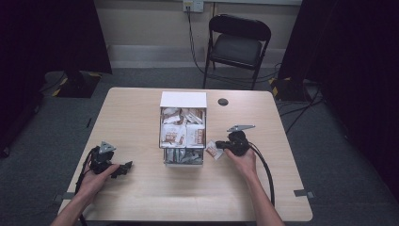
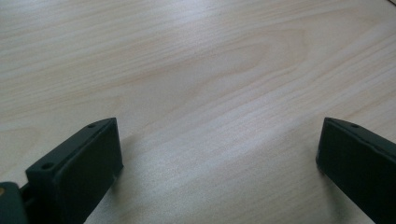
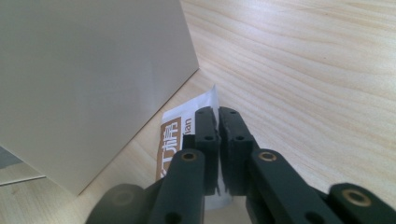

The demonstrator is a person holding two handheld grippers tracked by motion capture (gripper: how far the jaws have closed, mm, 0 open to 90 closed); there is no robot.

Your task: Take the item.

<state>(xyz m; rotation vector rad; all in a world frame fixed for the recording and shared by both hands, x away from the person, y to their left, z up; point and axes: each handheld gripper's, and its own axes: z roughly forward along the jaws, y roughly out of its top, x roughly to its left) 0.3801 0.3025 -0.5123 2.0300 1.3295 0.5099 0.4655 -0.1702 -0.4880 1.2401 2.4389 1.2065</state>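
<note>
A small white-and-brown sachet (image 3: pixel 180 135) is pinched between the jaws of the right gripper (image 1: pixel 225 147), which are pressed together on its edge. The sachet sits just beside the right wall of a white box (image 1: pixel 183 100), low over the table (image 1: pixel 141 197) near the box's front right corner. It is likely held by one edge so it can hang flat and slide in or out among the others. The box stands at the middle of the table, its drawer pulled toward the person and packed with similar sachets (image 1: pixel 182 132), upright in rows. In the right gripper view the box wall (image 3: pixel 88 84) looms close on one side, the sachet nearly touching it. The left gripper (image 1: pixel 123 168) rests near the table's front left corner, well apart from the box, jaws spread wide over bare wood, seemingly idle. Beyond the table's far edge stands a black folding chair (image 1: pixel 237 44).
</note>
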